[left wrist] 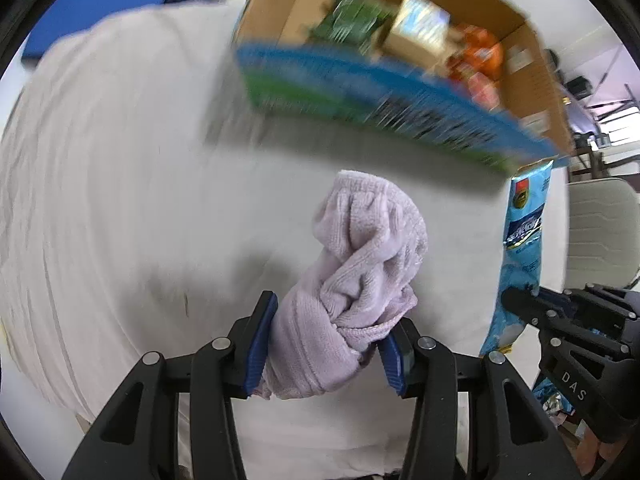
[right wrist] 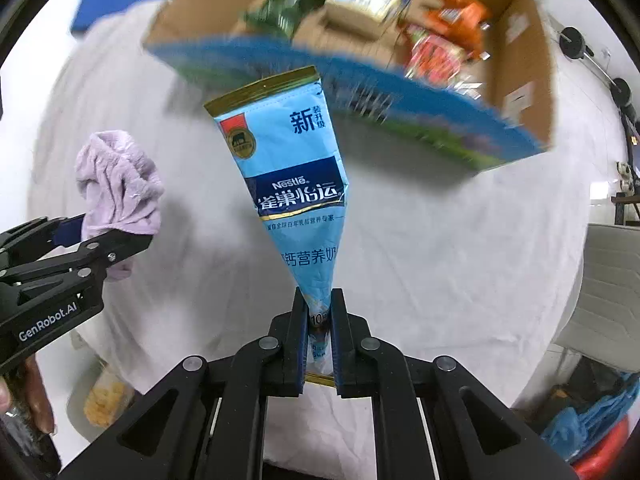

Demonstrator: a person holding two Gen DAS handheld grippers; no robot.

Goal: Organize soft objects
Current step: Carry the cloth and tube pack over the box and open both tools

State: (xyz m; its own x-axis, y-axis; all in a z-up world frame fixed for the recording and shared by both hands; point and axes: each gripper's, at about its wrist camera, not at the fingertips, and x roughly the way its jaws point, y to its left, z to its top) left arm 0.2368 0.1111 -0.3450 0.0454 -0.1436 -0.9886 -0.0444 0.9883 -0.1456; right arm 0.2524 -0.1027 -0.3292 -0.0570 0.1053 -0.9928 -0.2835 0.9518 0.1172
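Observation:
My left gripper (left wrist: 326, 332) is shut on a bunched lilac towel (left wrist: 360, 264), held above the white tablecloth. It also shows at the left of the right wrist view (right wrist: 120, 184). My right gripper (right wrist: 320, 312) is shut on the bottom of a light blue Nestle milk powder pouch (right wrist: 292, 176), which stands upright in the jaws. That pouch (left wrist: 520, 248) shows at the right of the left wrist view, held by the right gripper (left wrist: 516, 300). An open cardboard box (left wrist: 528, 72) with a blue and green front sits ahead, blurred, holding green, orange and pale packets.
The round table is draped in a white cloth (right wrist: 460, 260). A blue mat (left wrist: 92, 12) lies at the far left. A pale chair (right wrist: 608, 292) stands at the right, blue bags (right wrist: 588, 420) on the floor below it. A snack bag (right wrist: 104, 400) lies low at left.

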